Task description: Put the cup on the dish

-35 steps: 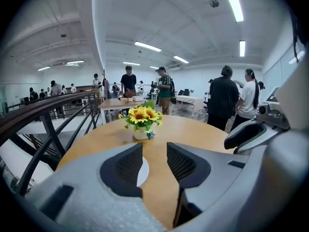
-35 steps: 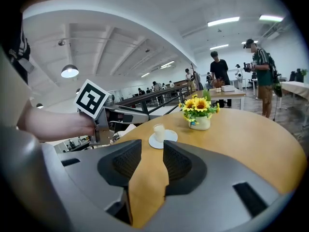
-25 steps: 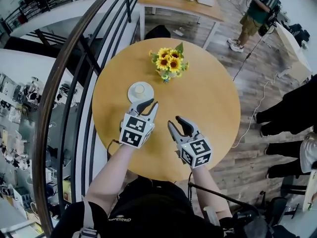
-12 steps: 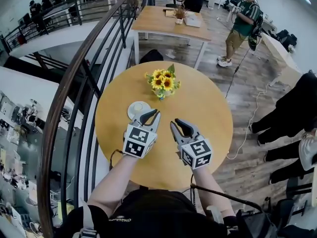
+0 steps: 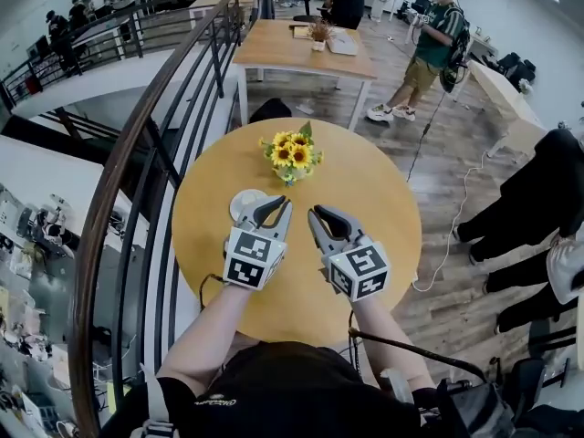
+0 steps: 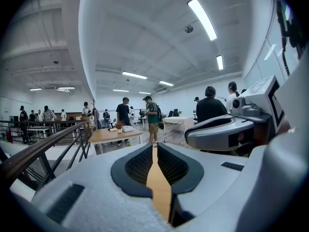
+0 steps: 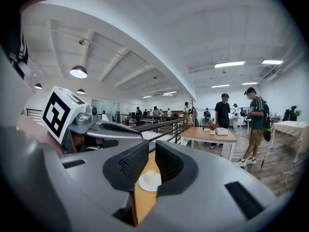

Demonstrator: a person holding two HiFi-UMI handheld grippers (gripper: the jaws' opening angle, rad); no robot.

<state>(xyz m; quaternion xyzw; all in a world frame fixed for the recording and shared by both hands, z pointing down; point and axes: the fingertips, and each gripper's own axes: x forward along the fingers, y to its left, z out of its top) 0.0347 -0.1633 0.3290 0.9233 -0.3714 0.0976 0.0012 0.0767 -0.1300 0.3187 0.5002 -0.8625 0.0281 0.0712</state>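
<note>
A small pale cup [image 7: 150, 176] stands upright on a white dish [image 7: 150, 183] on the round wooden table [image 5: 383, 208]; I see it far off through the gap of my right gripper [image 7: 150, 159]. In the head view the dish [image 5: 243, 203] peeks out beside my left gripper [image 5: 274, 206], which hides the cup. The left gripper [image 6: 154, 151] is shut with nothing in it. My right gripper [image 5: 325, 217] hovers beside it; its jaws have just been closing, stand a little apart, and hold nothing. Neither gripper touches the cup or the dish.
A vase of sunflowers [image 5: 291, 156] stands on the table beyond the dish. A black railing [image 5: 173, 108] curves along the table's left side. A rectangular table [image 5: 306, 48] and several people stand farther back; a cable [image 5: 443, 245] lies on the floor to the right.
Both grippers have lifted off the table and drawn closer together. The right jaws have narrowed from wide open. The left gripper now covers more of the dish.
</note>
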